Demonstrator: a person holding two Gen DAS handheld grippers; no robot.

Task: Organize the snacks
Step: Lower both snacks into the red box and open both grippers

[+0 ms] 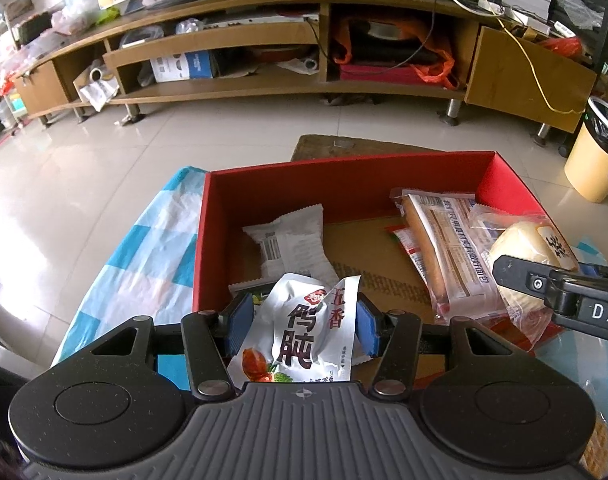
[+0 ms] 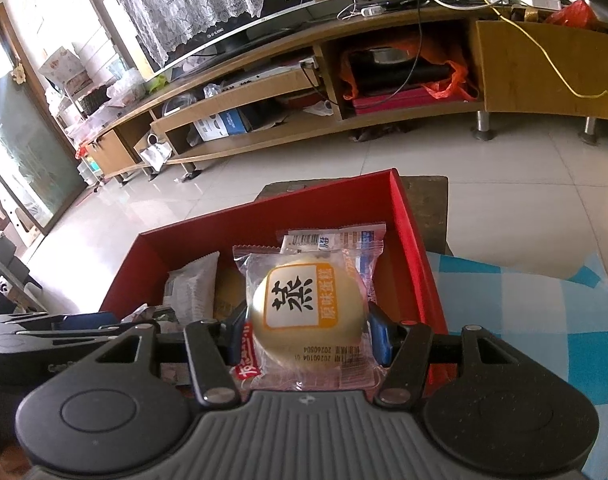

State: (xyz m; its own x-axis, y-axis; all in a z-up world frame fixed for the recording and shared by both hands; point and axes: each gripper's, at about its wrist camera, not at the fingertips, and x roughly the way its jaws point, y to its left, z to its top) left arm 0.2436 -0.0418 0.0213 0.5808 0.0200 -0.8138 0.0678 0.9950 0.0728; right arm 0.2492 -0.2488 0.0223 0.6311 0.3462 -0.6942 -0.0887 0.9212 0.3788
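A red box (image 1: 288, 178) stands on a blue checked cloth (image 1: 144, 256). Inside lie a grey-white snack packet (image 1: 292, 240) and a long bread packet (image 1: 448, 252). My left gripper (image 1: 302, 320) is shut on a white snack pouch with black and red characters (image 1: 304, 332), held over the box's near edge. My right gripper (image 2: 308, 332) is shut on a clear-wrapped yellow steamed cake (image 2: 304, 308), held over the box (image 2: 408, 224). The cake (image 1: 524, 244) and right gripper also show at the right of the left wrist view.
A long wooden TV stand (image 1: 264, 40) with cluttered shelves runs across the far side, over a tiled floor (image 1: 84, 160). A yellow bin (image 1: 596, 152) stands at the right. A brown mat (image 1: 344, 144) lies beyond the box.
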